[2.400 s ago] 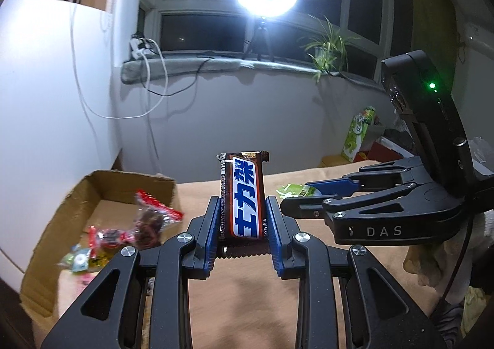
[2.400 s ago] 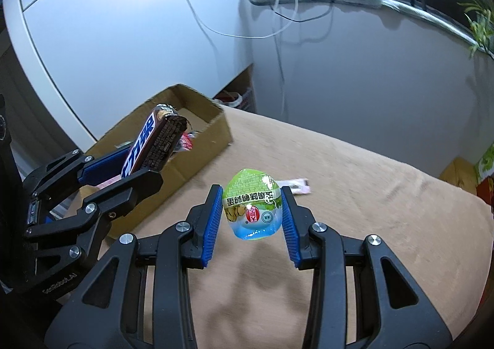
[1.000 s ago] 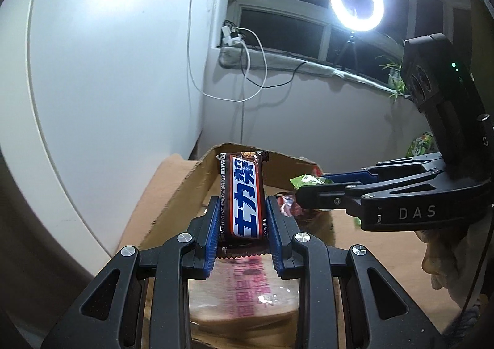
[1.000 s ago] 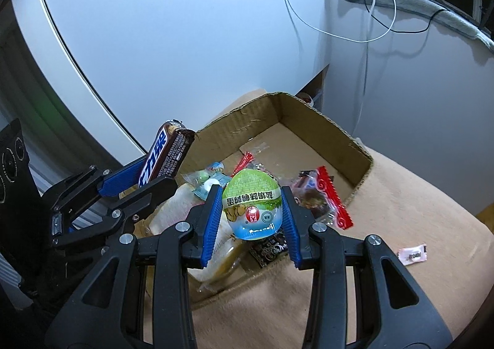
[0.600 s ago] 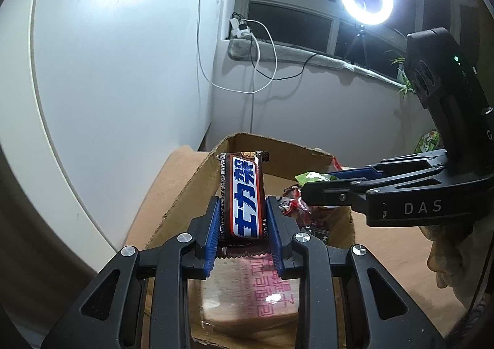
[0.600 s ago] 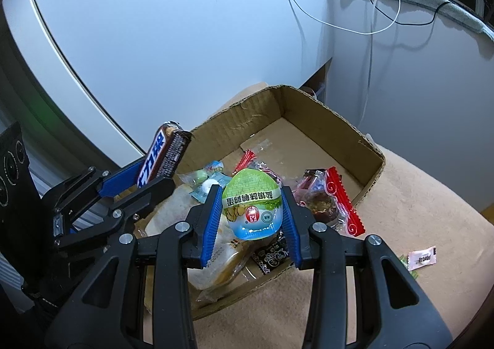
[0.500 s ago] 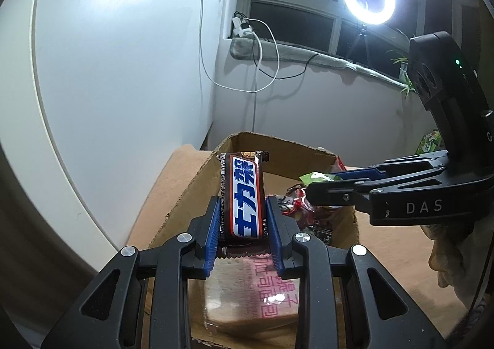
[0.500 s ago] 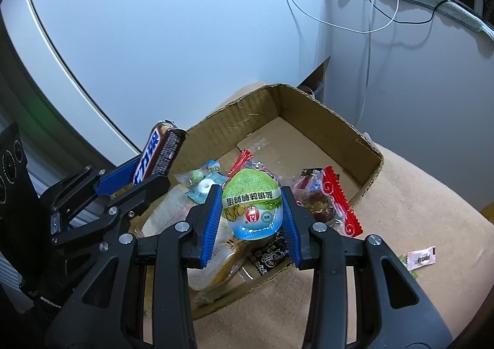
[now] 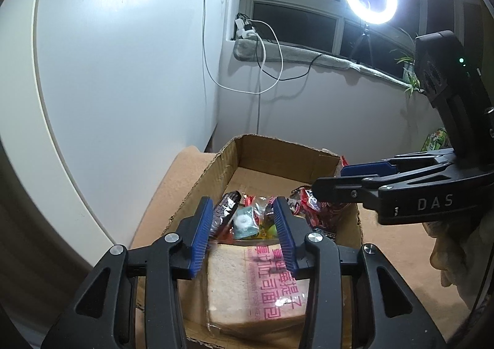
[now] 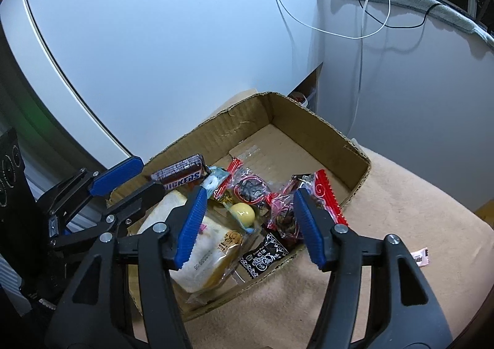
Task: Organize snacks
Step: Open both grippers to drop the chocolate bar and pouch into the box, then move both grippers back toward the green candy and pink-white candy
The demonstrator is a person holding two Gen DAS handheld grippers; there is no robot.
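Left gripper (image 9: 244, 225): jaws spread, nothing between the pads; they have just been opening. It hangs over the near end of the cardboard box (image 10: 311, 120).
Right gripper (image 10: 248, 219): jaws spread wide and empty, also just opened. It points steeply down over the box's middle.
Chocolate bar (image 10: 180, 174): lies loose in the box, ahead of the left gripper and just beyond its left fingertip. In the left wrist view it shows as a dark, blurred shape (image 9: 227, 207) against that pad's outer end; whether it has settled I cannot tell.
Bar's long axis: runs across the right gripper's line of sight, resting along the box's left wall.
Yellow-green snack (image 10: 242, 211): sits below and between the right gripper's open jaws, among the wrapped sweets; apart from both pads.
Bread pack (image 9: 253, 284): directly under the left gripper, filling the near end of the box.
Red packet (image 10: 311, 200): just inside the right gripper's right pad, lower down in the box.
Small wrapper (image 10: 421, 256): outside the box on the cloth, to the right of the right gripper and well apart from the left.
Nearer hand: the right, by judgement, for that wrapper.
Governing relation: the wrapper lies sideways and outward from the right gripper, so the coming move is likely a swing right, away from the box, clearing its rim.
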